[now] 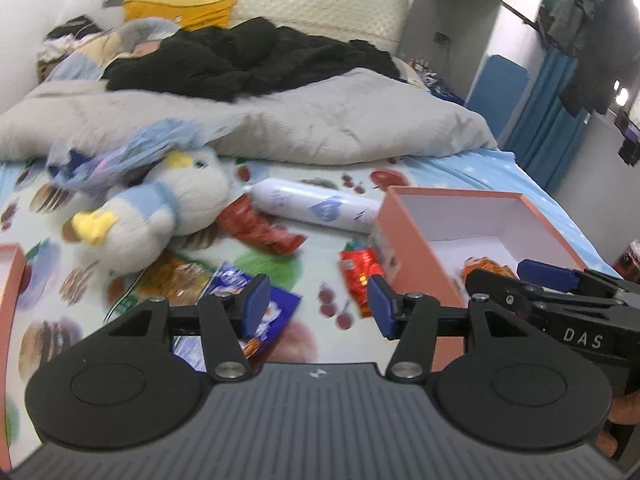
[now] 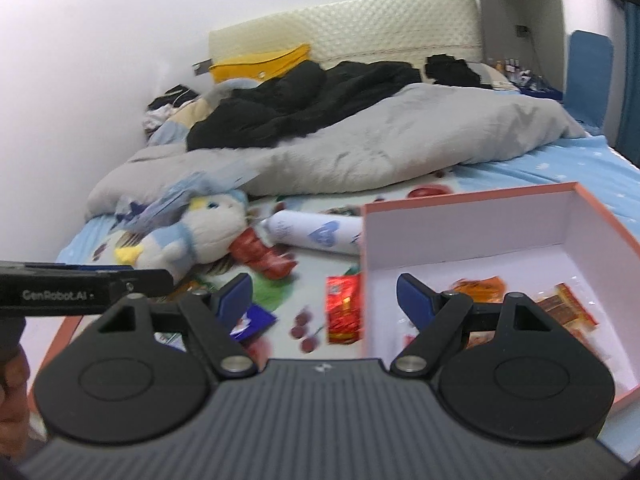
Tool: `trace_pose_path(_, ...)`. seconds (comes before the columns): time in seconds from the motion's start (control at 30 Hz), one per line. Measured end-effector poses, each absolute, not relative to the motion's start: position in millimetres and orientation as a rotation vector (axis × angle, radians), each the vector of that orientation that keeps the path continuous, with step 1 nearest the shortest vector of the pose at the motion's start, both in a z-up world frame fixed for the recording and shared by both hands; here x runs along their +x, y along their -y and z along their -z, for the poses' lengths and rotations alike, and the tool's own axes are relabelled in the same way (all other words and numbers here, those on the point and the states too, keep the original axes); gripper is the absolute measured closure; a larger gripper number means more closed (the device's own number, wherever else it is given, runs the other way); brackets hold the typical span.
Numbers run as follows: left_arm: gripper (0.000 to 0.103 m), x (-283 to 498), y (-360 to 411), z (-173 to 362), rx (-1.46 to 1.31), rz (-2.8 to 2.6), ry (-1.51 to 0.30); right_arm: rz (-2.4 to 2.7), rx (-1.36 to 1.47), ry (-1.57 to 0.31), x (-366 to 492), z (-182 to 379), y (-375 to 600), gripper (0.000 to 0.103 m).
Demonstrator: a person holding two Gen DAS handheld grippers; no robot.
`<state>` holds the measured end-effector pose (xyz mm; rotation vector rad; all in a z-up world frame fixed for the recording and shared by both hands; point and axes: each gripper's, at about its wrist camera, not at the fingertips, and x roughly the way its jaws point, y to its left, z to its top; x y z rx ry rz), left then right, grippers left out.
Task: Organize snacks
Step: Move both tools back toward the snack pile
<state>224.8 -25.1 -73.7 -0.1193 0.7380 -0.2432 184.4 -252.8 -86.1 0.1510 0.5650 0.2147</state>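
Left gripper [image 1: 318,306] jaws apart, empty, above blue foil snack packet [image 1: 276,312]; right gripper [image 2: 324,300] wide, empty, at salmon cardboard box [image 2: 500,200] wall; orange packets [image 2: 480,286] inside, red packet [image 2: 343,308] on bed beside it.

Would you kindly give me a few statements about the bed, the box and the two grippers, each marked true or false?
1. The pink box already holds some snack packets. True.
2. The left gripper is clamped on a packet. False: its jaws stand apart with nothing between them; the blue packet lies on the sheet beneath.
3. A white bottle lies on its side between the plush toy and the box. True.
4. The red packet lies inside the box. False: it lies on the sheet, just outside the box's left wall.
5. The right gripper is open and holds nothing. True.
6. The grey blanket covers the plush toy completely. False: the toy lies in plain view in front of it.
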Motion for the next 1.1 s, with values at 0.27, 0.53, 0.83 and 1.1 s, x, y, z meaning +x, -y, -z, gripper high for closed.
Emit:
trace_pose_path(0.27,0.043,213,-29,104,-0.197,0.164,-0.771,-0.294,0.11,-0.625,180,112,207,0.022)
trace_pose_path(0.53,0.042,216,-74,137,-0.262,0.093,-0.797,-0.379,0.048,-0.715,185,141,164,0.022)
trace_pose_path(0.83,0.031,248,-97,172,-0.23,0.087,-0.838,-0.42,0.062,-0.773,206,166,132,0.022)
trace_pose_path(1.1,0.019,298,-114,194,-0.177,0.096,-0.872,-0.415,0.106,-0.815,238,188,110,0.022)
